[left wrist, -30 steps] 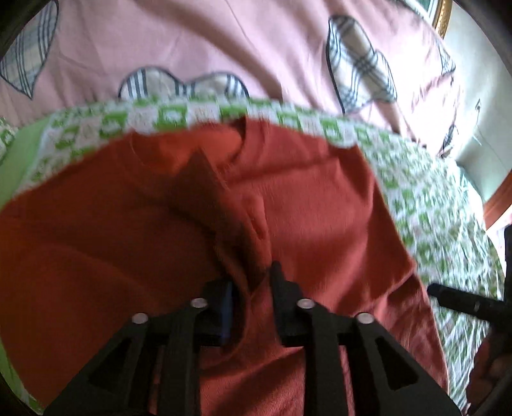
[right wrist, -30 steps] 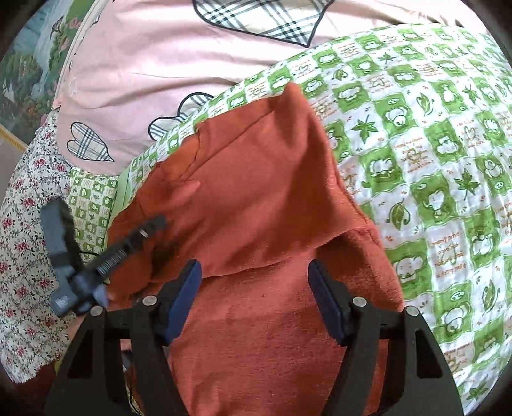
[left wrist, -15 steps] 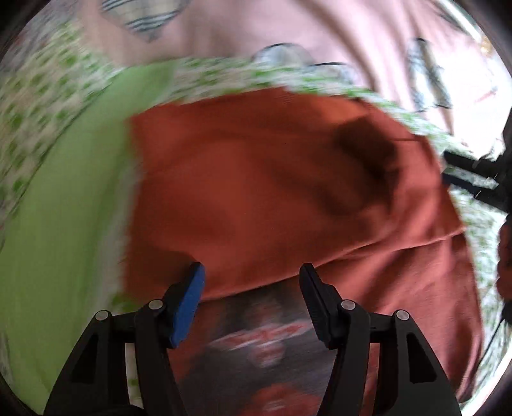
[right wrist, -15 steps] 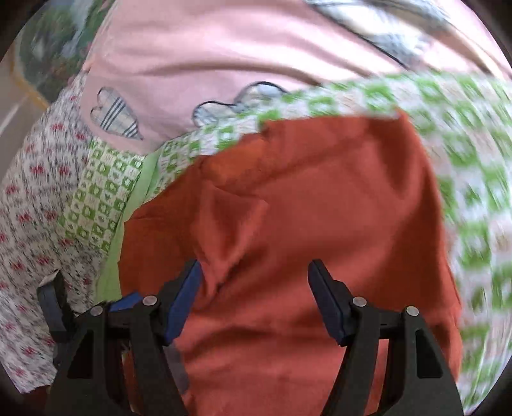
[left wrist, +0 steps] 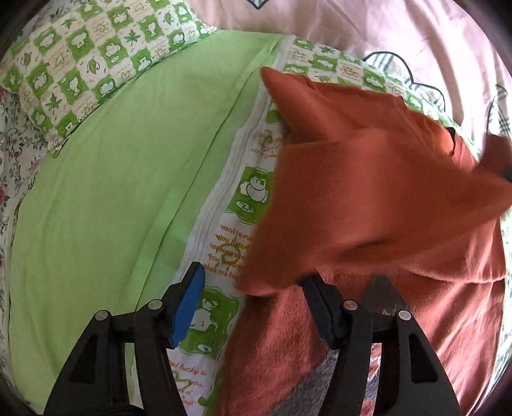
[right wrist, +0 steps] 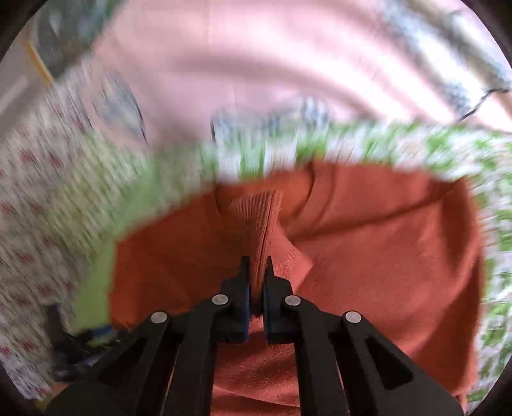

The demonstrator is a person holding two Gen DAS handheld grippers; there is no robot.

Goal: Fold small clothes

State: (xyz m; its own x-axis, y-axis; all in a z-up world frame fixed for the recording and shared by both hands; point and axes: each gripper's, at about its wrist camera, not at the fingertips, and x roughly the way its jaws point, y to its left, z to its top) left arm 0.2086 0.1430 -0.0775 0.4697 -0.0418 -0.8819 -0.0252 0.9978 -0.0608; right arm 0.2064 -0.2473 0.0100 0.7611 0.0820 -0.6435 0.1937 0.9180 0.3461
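Since the earlier frames your left gripper (left wrist: 252,304) has let go of the rust-orange garment (left wrist: 377,198) and swung off to its left side; its jaws stand apart now with nothing clamped, one finger over the green-and-white printed sheet (left wrist: 252,188), the other over the garment's edge. Your right gripper (right wrist: 256,265) has just been closing: jaws were wide a moment ago, now pinched together on a ribbed fold of the garment (right wrist: 259,224), cloth visibly between the pads.

Garment position: it lies on the printed sheet, on the right of the left wrist view. Its near left corner sits just ahead of the left gripper's fingers. Upper layer is folded over a fuzzier lower layer along a crease running toward the right edge. A pointed flap sticks up at the far left corner of the garment, reaching to the sheet's white piped seam.

Left of that seam: plain green cloth (left wrist: 128,179). Beyond the sheet's far edge: pink bedding (left wrist: 368,28) with plaid patches. A floral fabric (left wrist: 12,150) shows at the far left edge.

Right wrist view is heavily motion-blurred; only the gripper and the pinched fold read sharp.
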